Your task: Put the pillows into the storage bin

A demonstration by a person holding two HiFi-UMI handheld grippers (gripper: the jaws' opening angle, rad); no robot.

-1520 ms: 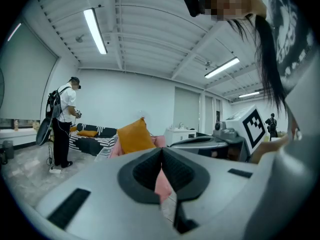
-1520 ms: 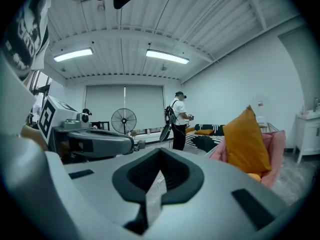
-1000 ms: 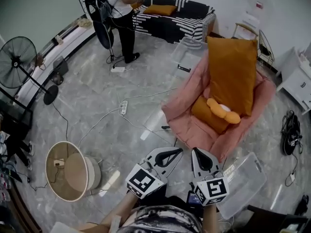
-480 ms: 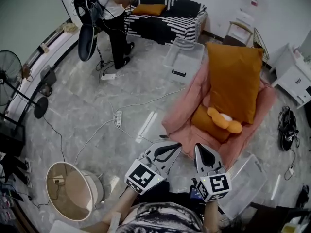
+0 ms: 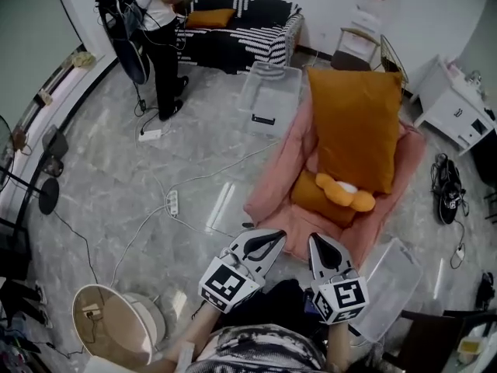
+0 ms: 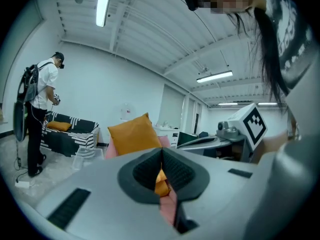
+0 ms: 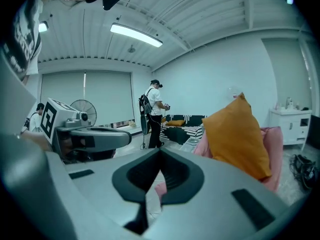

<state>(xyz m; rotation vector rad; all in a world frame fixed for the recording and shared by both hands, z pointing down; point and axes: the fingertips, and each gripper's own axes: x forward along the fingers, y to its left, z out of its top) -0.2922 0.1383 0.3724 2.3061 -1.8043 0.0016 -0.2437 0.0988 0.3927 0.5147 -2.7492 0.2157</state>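
A big orange pillow (image 5: 353,127) leans upright against the back of a pink lounge chair (image 5: 276,196). On the seat lie a smaller orange pillow (image 5: 314,196) and an orange and white plush (image 5: 347,195). A clear storage bin (image 5: 272,95) stands on the floor behind the chair, and a clear lid (image 5: 392,286) lies to its right. My left gripper (image 5: 272,241) and right gripper (image 5: 318,245) hover side by side just short of the chair's front edge, both shut and empty. The left gripper (image 6: 161,151) points at the big pillow (image 6: 132,136); the right gripper (image 7: 159,151) has that pillow (image 7: 235,139) on its right.
A person (image 5: 151,29) with gear on the back stands by a black and white striped sofa (image 5: 241,26) bearing another orange pillow (image 5: 208,18). A power strip (image 5: 172,202) and cables cross the floor. A round beige basket (image 5: 109,325) is near left, shoes (image 5: 445,189) and a white cabinet (image 5: 450,111) right.
The view has swung: the chair, pillows and bin sit further left and up, and the bin shows more fully. Both grippers keep their place and stay shut. The far person stepped left.
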